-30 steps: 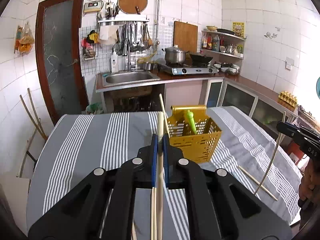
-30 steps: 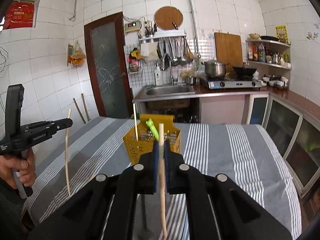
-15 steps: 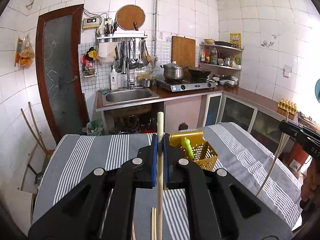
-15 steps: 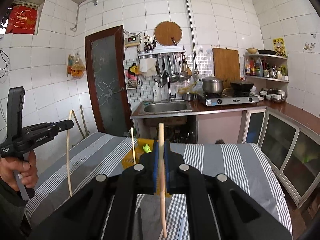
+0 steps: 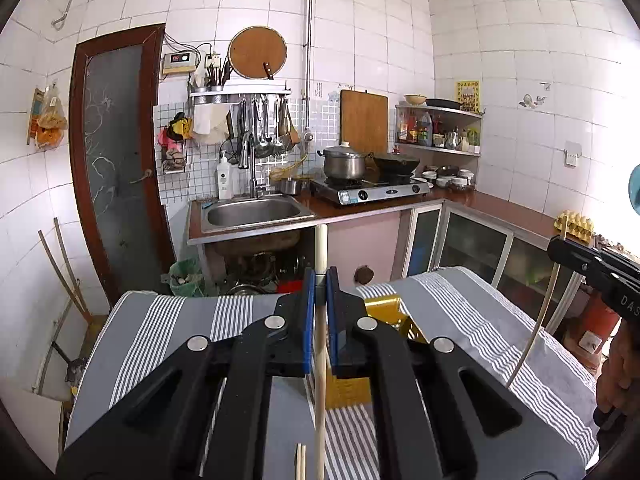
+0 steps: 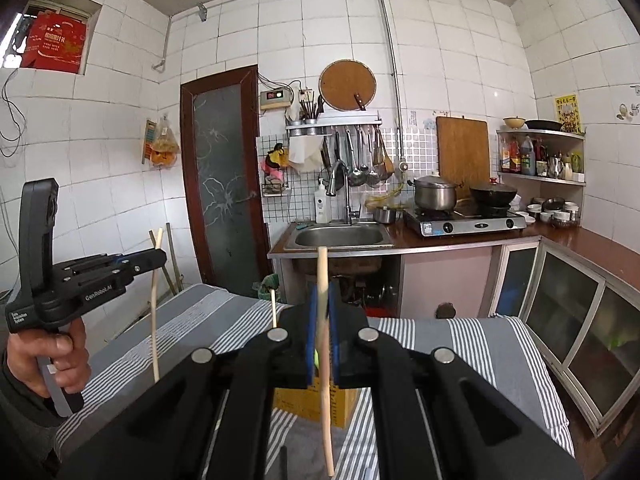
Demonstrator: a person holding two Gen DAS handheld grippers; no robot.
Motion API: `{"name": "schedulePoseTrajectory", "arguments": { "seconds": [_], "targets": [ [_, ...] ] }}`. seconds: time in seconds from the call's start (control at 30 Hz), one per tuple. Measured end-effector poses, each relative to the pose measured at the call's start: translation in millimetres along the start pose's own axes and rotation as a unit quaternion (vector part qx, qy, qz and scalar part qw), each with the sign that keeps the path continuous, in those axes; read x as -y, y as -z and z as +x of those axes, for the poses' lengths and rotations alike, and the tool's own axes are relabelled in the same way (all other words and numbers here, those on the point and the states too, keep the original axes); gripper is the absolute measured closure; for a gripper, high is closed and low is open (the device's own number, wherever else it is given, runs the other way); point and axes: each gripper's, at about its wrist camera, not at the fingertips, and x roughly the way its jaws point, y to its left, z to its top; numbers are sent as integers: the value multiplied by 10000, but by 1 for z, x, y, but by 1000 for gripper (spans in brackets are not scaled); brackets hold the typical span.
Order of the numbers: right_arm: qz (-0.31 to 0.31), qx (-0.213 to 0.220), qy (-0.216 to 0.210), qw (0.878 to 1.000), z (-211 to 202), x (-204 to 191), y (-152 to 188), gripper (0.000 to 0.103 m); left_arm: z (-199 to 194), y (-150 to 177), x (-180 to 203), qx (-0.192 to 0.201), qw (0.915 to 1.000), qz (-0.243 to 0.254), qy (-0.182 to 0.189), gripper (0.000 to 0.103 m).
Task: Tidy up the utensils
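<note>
Two grippers, each holding a chopstick.
Left gripper [image 5: 318, 280] and right gripper [image 6: 322, 296] fingers pinch chopsticks above the yellow basket [image 5: 386, 312].

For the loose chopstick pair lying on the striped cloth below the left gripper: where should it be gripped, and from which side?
Only the tips of the chopstick pair show, flat on the striped cloth. Probably grip mid-length from above, jaws across both sticks. Both grippers already hold chopsticks.

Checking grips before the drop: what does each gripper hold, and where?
Left gripper: chopstick, clamped near its upper end. Right gripper: chopstick, likewise.
</note>
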Motion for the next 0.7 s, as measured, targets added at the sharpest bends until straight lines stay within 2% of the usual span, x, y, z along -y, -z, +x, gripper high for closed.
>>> {"name": "schedulePoseTrajectory", "arguments": {
  "seconds": [0.7],
  "targets": [
    [-163, 246, -108, 9995, 52, -5, -38, 98, 57, -50, 14, 302, 9993, -3, 220, 99]
  ]
}}
